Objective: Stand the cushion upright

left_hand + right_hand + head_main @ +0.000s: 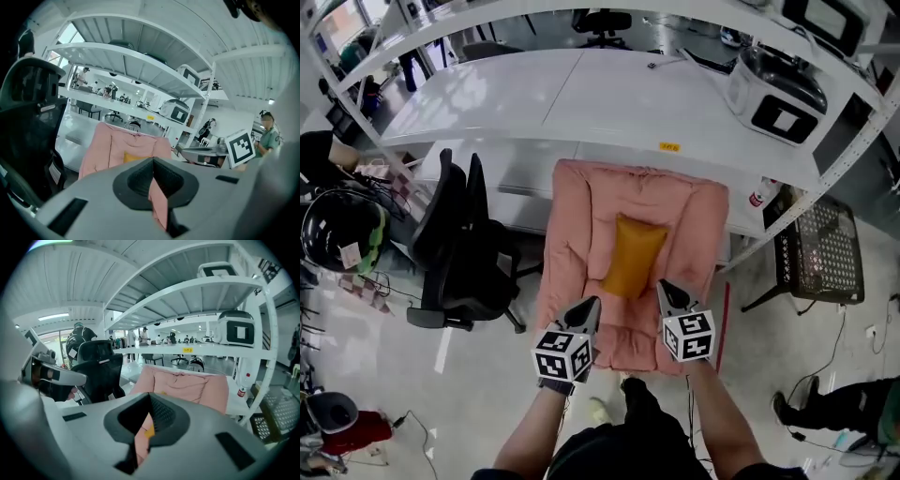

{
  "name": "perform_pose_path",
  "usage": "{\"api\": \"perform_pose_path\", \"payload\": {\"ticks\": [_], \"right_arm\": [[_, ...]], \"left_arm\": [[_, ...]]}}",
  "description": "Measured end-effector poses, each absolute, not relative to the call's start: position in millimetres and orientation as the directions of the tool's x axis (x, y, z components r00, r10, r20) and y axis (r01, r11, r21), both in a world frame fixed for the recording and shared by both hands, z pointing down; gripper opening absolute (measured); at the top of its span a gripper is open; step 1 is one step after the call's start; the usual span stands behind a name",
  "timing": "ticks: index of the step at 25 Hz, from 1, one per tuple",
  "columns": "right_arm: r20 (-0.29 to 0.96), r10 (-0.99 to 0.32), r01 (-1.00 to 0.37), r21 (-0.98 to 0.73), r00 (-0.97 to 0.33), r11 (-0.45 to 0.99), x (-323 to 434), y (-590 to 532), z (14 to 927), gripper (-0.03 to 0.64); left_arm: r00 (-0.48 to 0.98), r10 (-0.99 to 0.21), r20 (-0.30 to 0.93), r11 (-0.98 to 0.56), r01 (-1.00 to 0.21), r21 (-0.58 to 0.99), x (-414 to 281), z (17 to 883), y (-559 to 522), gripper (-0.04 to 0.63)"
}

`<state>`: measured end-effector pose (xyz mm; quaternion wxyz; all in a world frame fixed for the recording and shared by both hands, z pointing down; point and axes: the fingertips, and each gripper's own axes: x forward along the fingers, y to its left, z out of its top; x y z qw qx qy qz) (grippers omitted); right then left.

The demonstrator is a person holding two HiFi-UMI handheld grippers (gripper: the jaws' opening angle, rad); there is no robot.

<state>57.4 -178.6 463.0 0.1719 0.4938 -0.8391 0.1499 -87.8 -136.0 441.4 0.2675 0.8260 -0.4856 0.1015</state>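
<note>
A large pink quilted cushion (581, 244) leans against the front of the white table, with a small orange pillow (633, 255) on its middle. My left gripper (589, 306) is shut on the cushion's near edge at the left; pink fabric (158, 201) shows pinched between its jaws. My right gripper (667, 289) is shut on the same edge a little to the right, also with pink fabric (140, 439) between its jaws. Beyond each gripper, the cushion (110, 147) (183, 385) rises up toward the table.
A black office chair (464, 253) stands just left of the cushion. Behind it is a white table (581, 94) under a white shelf frame, with a cooker (773, 89) at the right. A black wire basket (820, 253) sits to the right, a helmet (342, 230) at far left.
</note>
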Motion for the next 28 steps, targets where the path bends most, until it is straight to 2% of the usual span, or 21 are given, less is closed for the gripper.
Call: {"api": "perform_pose_path", "payload": {"ticks": [18, 28], "right_arm": [[0.278, -0.852, -0.892, -0.051, -0.444, 0.449, 43.6, -85.7, 342.5, 0.005], [0.233, -0.859, -0.885, -0.023, -0.457, 0.465, 30.3, -56.3, 313.3, 0.004]], "left_arm": [[0.474, -0.832, 0.29, -0.396, -0.872, 0.289, -133.7, 324.4, -59.3, 0.005], [0.462, -0.856, 0.234, -0.401, -0.877, 0.264, -151.1, 285.1, -30.7, 0.005]]}}
